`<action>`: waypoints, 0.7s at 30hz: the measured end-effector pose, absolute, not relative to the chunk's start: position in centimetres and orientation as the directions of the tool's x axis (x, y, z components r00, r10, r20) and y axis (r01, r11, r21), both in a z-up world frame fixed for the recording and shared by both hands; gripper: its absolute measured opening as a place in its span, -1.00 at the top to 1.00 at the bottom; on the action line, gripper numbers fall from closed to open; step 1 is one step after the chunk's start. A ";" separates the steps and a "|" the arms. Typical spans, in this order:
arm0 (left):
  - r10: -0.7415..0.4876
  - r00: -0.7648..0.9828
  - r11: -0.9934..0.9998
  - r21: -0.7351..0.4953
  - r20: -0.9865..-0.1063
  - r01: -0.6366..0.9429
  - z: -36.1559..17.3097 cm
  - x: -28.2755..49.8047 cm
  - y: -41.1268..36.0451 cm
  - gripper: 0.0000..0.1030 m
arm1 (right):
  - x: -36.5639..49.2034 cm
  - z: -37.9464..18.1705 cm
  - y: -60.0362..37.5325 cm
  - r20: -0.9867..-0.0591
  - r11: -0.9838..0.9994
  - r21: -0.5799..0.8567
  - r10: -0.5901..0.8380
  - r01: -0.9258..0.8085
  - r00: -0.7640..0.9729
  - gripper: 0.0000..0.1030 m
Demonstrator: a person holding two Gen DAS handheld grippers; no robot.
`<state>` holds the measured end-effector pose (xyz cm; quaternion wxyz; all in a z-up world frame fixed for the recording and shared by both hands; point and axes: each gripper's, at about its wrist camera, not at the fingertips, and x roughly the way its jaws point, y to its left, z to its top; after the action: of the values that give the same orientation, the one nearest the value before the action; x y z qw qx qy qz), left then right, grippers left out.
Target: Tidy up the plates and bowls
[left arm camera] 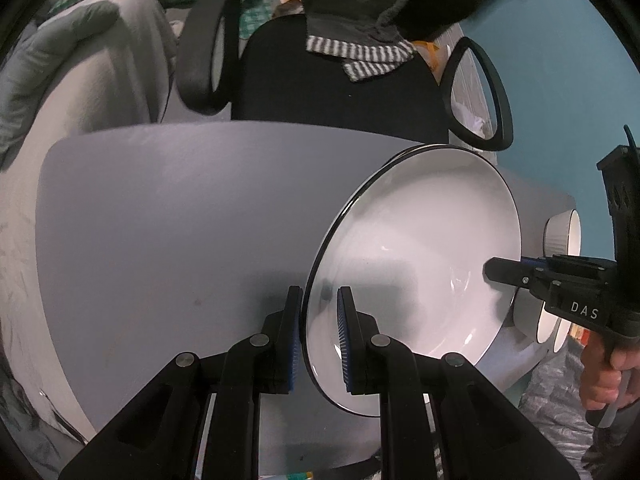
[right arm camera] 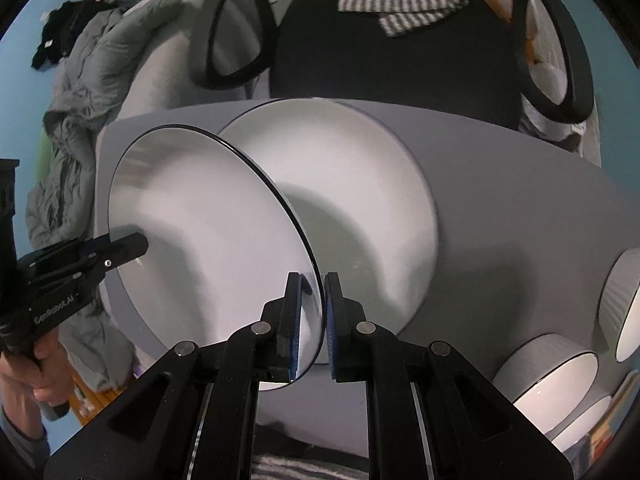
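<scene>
A white plate with a thin black rim (left arm camera: 420, 272) is held up between both grippers above the grey table (left arm camera: 160, 220). My left gripper (left arm camera: 318, 336) is shut on its near left edge. My right gripper (right arm camera: 312, 320) is shut on the opposite edge of the same plate (right arm camera: 208, 240). The right gripper shows in the left wrist view (left arm camera: 504, 270), the left gripper in the right wrist view (right arm camera: 136, 246). A second white plate (right arm camera: 360, 208) lies on the table under the lifted one. White ribbed bowls (right arm camera: 548, 376) stand at the right.
A black office chair (left arm camera: 332, 92) with a striped cloth on it stands behind the table. A grey jacket (right arm camera: 92, 92) lies on a white seat at the left. More bowls (left arm camera: 560, 236) sit near the table's right edge.
</scene>
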<state>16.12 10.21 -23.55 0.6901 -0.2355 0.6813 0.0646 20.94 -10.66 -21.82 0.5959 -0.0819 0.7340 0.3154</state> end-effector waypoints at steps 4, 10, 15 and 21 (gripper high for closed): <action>-0.237 0.045 0.883 -0.235 -0.970 -0.407 -24.4 17.6 9.6 0.70 | 21.5 -22.3 -11.4 -0.924 0.800 0.368 0.259 -0.474 -0.281 0.78; -0.238 0.027 0.886 -0.229 -0.971 -0.403 -25.0 18.8 8.8 0.70 | 22.7 -23.0 -12.2 -0.923 0.810 0.368 0.256 -0.457 -0.289 0.78; -0.238 0.013 0.890 -0.223 -0.971 -0.397 -25.4 19.1 8.3 0.70 | 23.3 -23.4 -12.6 -0.921 0.816 0.365 0.249 -0.447 -0.298 0.77; -0.233 -0.008 0.893 -0.211 -0.972 -0.398 -25.8 19.4 8.0 0.70 | 23.6 -23.9 -12.6 -0.926 0.823 0.346 0.222 -0.451 -0.306 0.75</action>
<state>19.42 7.95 -25.84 0.6680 -0.2232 0.7072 0.0617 23.62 -12.65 -23.91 0.5843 -0.0758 0.7550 0.2880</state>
